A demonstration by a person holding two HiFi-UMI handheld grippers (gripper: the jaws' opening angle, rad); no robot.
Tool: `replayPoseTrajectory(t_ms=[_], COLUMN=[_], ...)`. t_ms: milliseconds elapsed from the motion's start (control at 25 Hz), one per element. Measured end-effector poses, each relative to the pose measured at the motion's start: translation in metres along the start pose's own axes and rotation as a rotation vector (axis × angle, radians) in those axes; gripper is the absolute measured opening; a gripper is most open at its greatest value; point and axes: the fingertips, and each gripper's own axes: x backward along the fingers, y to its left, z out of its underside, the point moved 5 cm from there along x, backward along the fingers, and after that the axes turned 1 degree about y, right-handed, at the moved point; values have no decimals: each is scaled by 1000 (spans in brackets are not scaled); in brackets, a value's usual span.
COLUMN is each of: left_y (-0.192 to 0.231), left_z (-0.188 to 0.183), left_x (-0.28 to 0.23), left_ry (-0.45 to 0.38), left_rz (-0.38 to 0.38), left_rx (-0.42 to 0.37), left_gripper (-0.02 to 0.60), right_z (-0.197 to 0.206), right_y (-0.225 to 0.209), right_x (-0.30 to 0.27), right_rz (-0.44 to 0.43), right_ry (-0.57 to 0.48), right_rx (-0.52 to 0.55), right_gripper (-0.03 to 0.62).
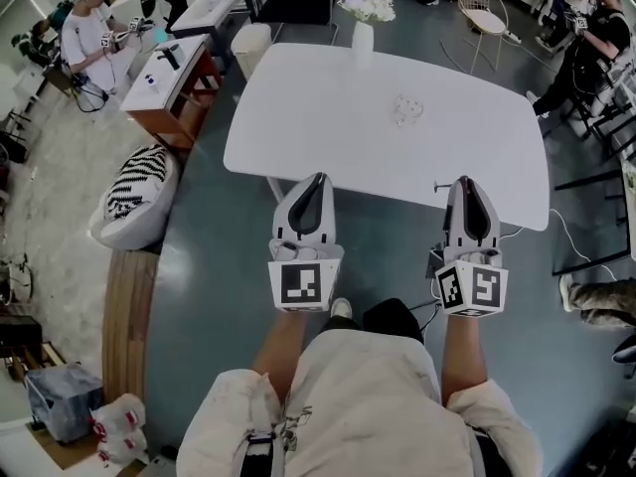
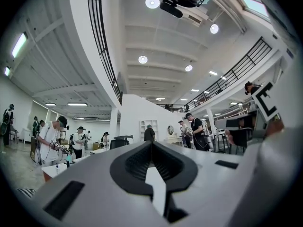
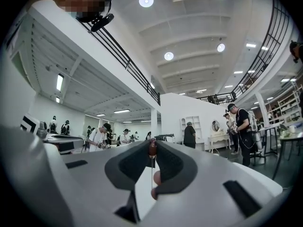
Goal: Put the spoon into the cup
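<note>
A small clear glass cup point(image 1: 404, 109) stands on the white table point(image 1: 298, 137), right of its middle. My right gripper point(image 1: 467, 181) hovers at the table's near edge, shut on a thin spoon point(image 1: 438, 184) that juts sideways from its tips. In the right gripper view the spoon point(image 3: 152, 149) stands upright between the closed jaws, brown end up. My left gripper point(image 1: 317, 179) is level with it at the near edge, its jaws together and nothing in them; the left gripper view shows the tips point(image 2: 151, 144) meeting. The cup appears in neither gripper view.
A white vase of flowers point(image 1: 363, 28) stands at the table's far edge. A striped beanbag point(image 1: 134, 197) and a wooden bench point(image 1: 124, 311) lie to the left, a reddish desk point(image 1: 169, 78) beyond. A wire chair point(image 1: 482, 13) and several people stand around the room.
</note>
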Motion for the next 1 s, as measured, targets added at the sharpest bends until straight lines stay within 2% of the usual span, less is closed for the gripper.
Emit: replayPoseTrajectory(t_ms=[440, 640, 1000], left_y=[1, -8, -49], left_z=[16, 19, 10], left_x=[-61, -108, -192], left_ry=[41, 51, 47], left_rz=[-25, -33, -27], left_rx=[-21, -21, -66], left_gripper=[8, 8, 8], right_z=[24, 30, 33], right_y=[-33, -65, -138], right_x=[-65, -100, -160], right_rz=[-26, -35, -74], right_ry=[22, 28, 12], right_rx=[-50, -71, -117], right_gripper=[28, 28, 28])
